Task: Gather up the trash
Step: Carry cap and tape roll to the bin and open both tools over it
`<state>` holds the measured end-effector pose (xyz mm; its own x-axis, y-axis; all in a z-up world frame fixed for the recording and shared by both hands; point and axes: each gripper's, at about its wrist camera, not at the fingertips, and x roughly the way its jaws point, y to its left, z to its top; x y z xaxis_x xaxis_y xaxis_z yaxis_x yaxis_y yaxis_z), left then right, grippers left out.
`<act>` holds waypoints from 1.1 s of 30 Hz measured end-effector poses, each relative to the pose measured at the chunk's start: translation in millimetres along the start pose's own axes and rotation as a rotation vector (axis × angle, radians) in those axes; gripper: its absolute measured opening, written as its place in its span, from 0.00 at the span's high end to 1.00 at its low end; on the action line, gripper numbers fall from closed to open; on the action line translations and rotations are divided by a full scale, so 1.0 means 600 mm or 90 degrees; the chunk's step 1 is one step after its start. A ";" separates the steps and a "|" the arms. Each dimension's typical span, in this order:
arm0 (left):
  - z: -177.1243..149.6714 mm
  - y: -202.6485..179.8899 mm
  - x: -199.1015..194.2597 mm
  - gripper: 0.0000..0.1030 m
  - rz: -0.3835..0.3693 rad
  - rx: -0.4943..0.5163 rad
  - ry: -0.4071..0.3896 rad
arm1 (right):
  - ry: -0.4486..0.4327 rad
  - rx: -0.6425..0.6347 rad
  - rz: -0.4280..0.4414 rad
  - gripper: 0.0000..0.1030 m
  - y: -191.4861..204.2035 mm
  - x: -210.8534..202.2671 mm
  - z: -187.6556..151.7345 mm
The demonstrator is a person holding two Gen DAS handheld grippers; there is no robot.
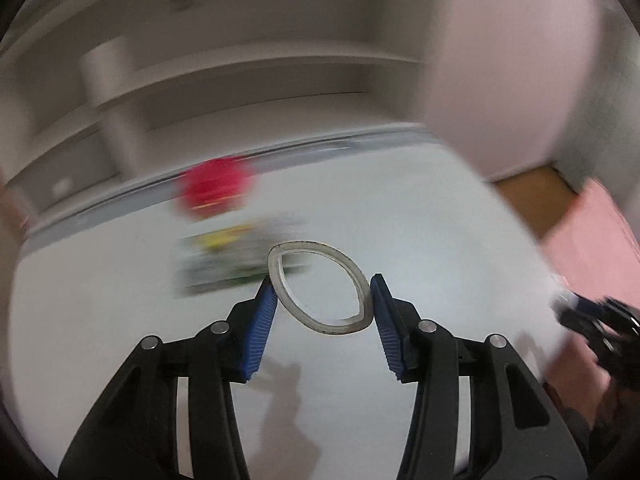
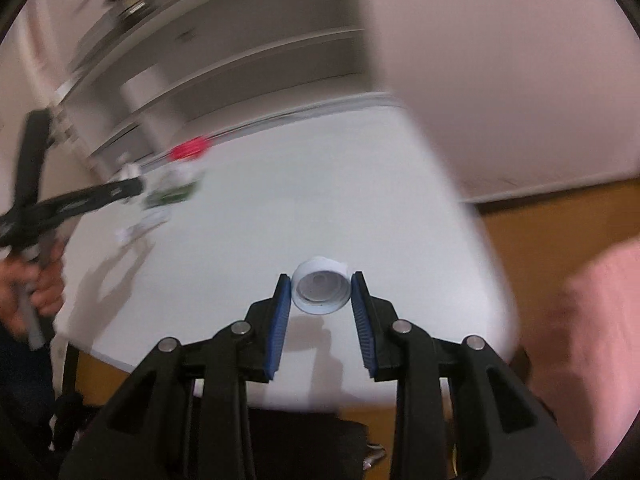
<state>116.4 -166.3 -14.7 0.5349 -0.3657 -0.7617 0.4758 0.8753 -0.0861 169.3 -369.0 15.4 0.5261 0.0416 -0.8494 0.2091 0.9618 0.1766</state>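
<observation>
— Grippers? Left gripper (image 1: 322,292) pinches a squashed tape ring (image 1: 320,286); right gripper (image 2: 321,292) clamps a white cap (image 2: 320,290), both above the table (image 2: 280,208).
— Keep both squeezes steady; remaining wrappers (image 1: 240,264) lie at eleven o'clock.

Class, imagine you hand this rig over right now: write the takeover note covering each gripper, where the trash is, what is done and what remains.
Left gripper: shut on a squashed, empty grey tape ring, lifted above the white table.
Right gripper: shut on a small white plastic bottle cap, also lifted.
Done: both pieces picked up.
Left: drop both in the trash; no bin is in view. A blurred red item and a green-and-yellow wrapper remain on the table near its far edge.
</observation>
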 end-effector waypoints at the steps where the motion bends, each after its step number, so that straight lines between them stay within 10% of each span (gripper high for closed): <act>1: -0.001 -0.047 0.001 0.54 -0.034 0.027 -0.004 | -0.008 0.025 -0.024 0.70 -0.033 -0.017 -0.013; 14: -0.126 -0.584 0.084 0.54 -0.357 0.333 0.090 | 0.027 0.380 -0.253 0.70 -0.413 -0.124 -0.294; 22: -0.254 -0.719 0.218 0.54 -0.366 0.423 0.220 | 0.126 0.486 -0.262 0.70 -0.512 -0.099 -0.454; 31: -0.295 -0.766 0.273 0.54 -0.347 0.441 0.264 | 0.143 0.507 -0.243 0.69 -0.535 -0.089 -0.494; 33: -0.295 -0.770 0.279 0.54 -0.343 0.442 0.268 | 0.129 0.512 -0.240 0.47 -0.536 -0.093 -0.489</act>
<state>-137.7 -576.1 -215.8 -0.1037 -0.4013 -0.9100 0.9615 0.1936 -0.1949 -169.3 -601.3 -140.0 0.1666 -0.1179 -0.9789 0.8900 0.4453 0.0978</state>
